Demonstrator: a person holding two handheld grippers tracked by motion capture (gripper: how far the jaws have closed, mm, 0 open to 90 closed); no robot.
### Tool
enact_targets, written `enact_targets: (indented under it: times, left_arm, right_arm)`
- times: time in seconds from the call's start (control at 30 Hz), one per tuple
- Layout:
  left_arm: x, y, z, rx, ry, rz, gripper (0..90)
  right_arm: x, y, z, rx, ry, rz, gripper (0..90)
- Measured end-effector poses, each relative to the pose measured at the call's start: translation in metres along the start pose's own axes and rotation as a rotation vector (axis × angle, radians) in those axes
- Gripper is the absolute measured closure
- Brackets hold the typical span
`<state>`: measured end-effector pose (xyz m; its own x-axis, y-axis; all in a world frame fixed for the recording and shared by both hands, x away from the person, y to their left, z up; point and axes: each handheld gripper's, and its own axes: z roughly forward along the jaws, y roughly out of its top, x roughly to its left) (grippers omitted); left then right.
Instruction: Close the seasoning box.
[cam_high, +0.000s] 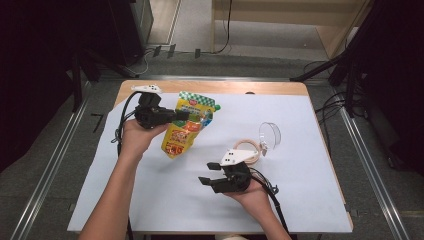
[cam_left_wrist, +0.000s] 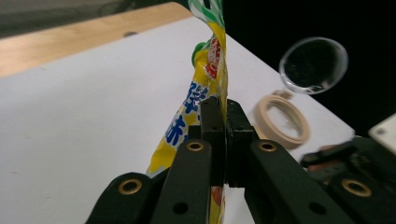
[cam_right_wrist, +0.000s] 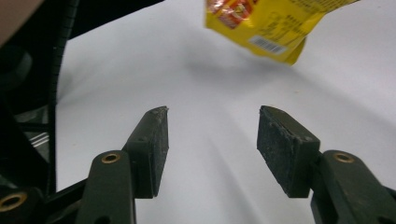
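The yellow snack pouch (cam_high: 186, 126) is held clear of the white worktop (cam_high: 150, 190) at the far left of the scene, its green-checked top edge uppermost and its lower corner hanging toward the sheet. It is pinched by the left gripper (cam_high: 183, 115), whose fingers (cam_left_wrist: 211, 122) are pressed fully together on the pouch's side edge, as seen in the left gripper view. The right gripper (cam_high: 209, 173) is kept low at the near right, its fingers (cam_right_wrist: 285, 144) roughly half open with nothing between them; in the right gripper view the pouch's lower end (cam_right_wrist: 271, 28) hangs ahead of it. Beyond it, at the right, a beige ring (cam_high: 248, 150) lies beside a clear round lid (cam_high: 270, 134), which seem to be hinged together, though that is hard to tell. The step in hand is judged to be the carrying of the lifted pouch. Next, the free lower edge would probably need to be taken by the right gripper, so its fingers must be lined up across that edge before being closed
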<state>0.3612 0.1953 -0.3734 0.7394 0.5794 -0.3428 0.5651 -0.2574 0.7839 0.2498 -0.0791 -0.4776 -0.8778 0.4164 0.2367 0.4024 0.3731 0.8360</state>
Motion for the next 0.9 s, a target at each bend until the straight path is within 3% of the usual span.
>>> enact_targets:
  times: [0.1,0.2,0.3,0.53,0.6,0.7,0.9]
  left_arm:
    - [0.009,-0.006,0.002,0.007,0.028,-0.024,89.6]
    - [0.016,-0.01,-0.001,-0.014,0.013,-0.055,89.6]
    - [0.016,-0.011,-0.005,-0.006,0.023,-0.051,89.3]
    - [0.012,-0.017,-0.013,0.006,0.046,-0.052,86.6]
    - [0.011,-0.019,-0.015,0.007,0.053,-0.045,84.0]
    - [0.01,-0.021,-0.018,0.004,0.057,-0.042,79.1]
    - [0.009,-0.023,-0.03,-0.018,0.055,-0.039,70.6]
  right_arm:
    - [-0.001,0.001,-0.002,0.005,0.025,0.006,44.8]
    - [-0.004,0.002,-0.004,0.008,0.032,0.009,44.8]
    - [-0.006,0.002,-0.008,-0.001,0.041,0.03,44.8]
    - [-0.007,-0.001,-0.02,0.021,0.016,0.02,44.8]
    - [-0.006,-0.003,-0.023,0.006,0.013,0.024,44.9]
    - [-0.005,-0.005,-0.025,0.025,0.008,0.002,44.9]
    - [-0.006,-0.007,-0.029,0.031,-0.011,0.002,44.9]
